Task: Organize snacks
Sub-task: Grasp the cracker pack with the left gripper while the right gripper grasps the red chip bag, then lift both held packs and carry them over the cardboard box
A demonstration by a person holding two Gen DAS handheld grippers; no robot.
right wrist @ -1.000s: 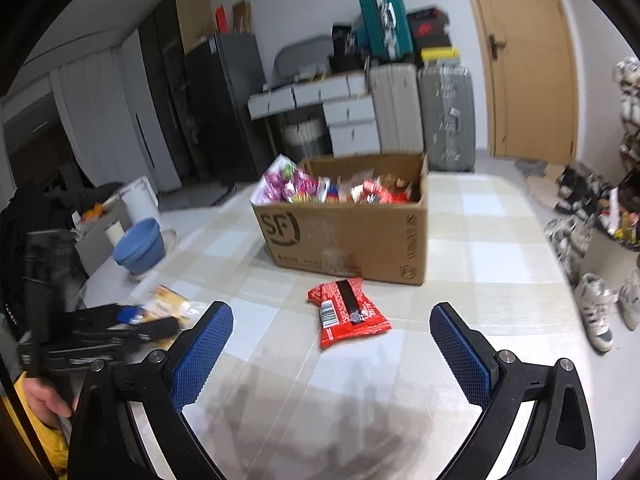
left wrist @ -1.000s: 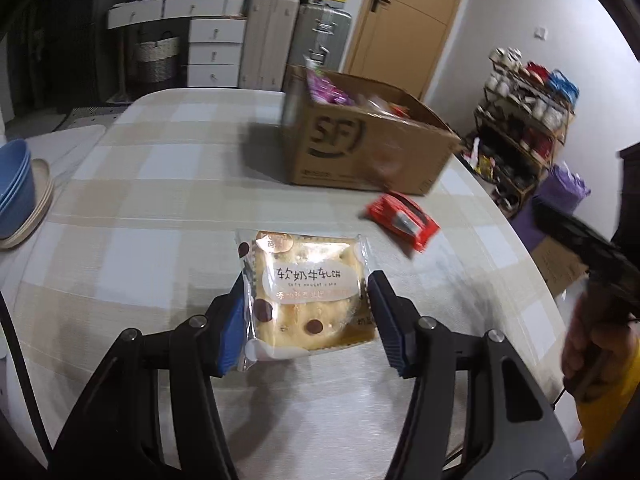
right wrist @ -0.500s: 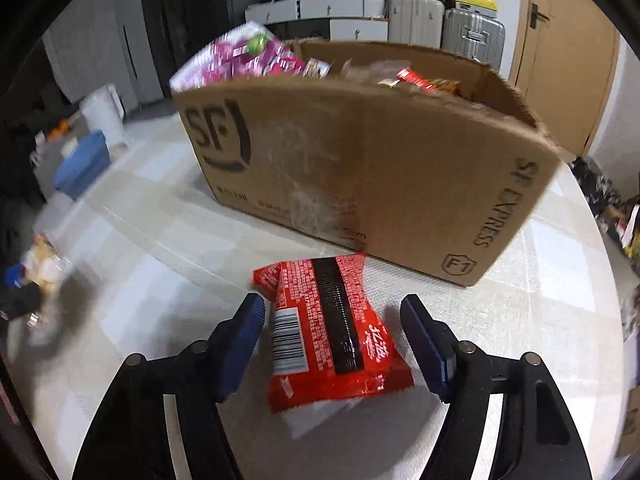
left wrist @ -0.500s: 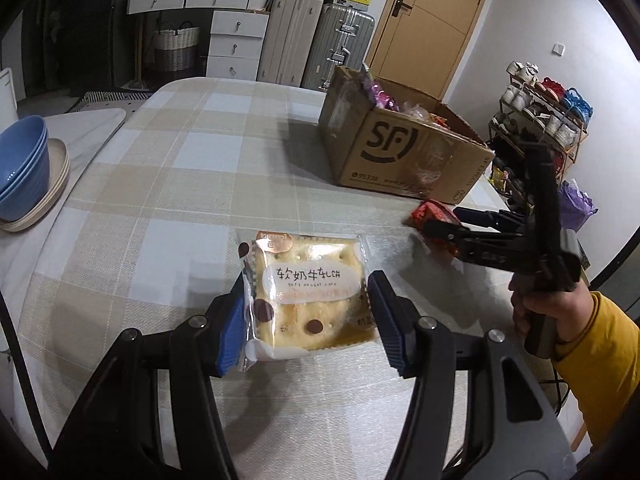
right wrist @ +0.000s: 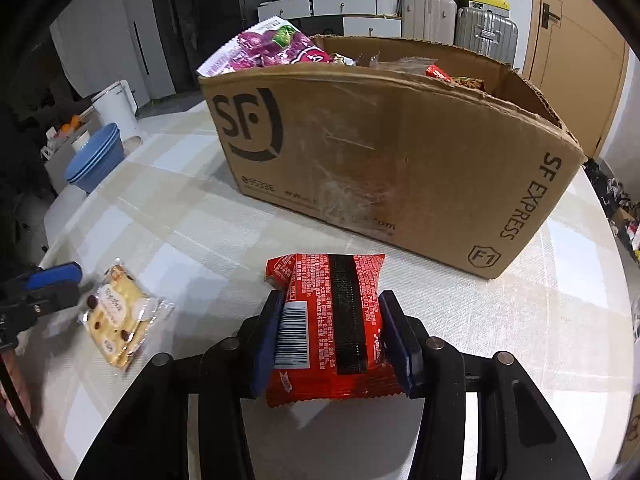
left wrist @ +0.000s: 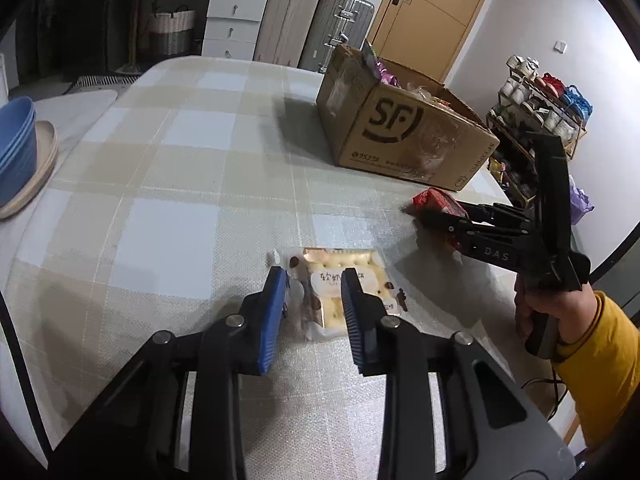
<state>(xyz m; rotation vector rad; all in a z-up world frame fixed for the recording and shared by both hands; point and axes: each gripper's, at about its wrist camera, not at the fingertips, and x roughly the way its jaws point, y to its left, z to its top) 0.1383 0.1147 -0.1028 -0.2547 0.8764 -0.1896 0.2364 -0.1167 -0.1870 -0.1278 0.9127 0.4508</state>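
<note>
My left gripper [left wrist: 313,280] is shut on the left part of a yellow biscuit packet [left wrist: 340,290] with white label, lying on the checked tablecloth; it also shows in the right wrist view [right wrist: 118,318]. My right gripper [right wrist: 332,312] is shut on a red snack packet [right wrist: 330,320] with a black stripe and barcode, just in front of the SF cardboard box [right wrist: 384,160]. The box holds several snacks, a purple bag [right wrist: 276,46] sticking out. In the left wrist view the right gripper [left wrist: 444,216] holds the red packet [left wrist: 434,200] near the box [left wrist: 400,132].
Blue bowls [left wrist: 14,148] on a beige plate sit at the table's left edge, and also show in the right wrist view [right wrist: 94,158] beside a white kettle [right wrist: 116,102]. A shoe rack [left wrist: 540,104] stands right of the table. Suitcases and drawers stand behind.
Both grippers have closed: the left one onto the biscuit packet, squeezing it, the right one onto the red packet after moving in on it.
</note>
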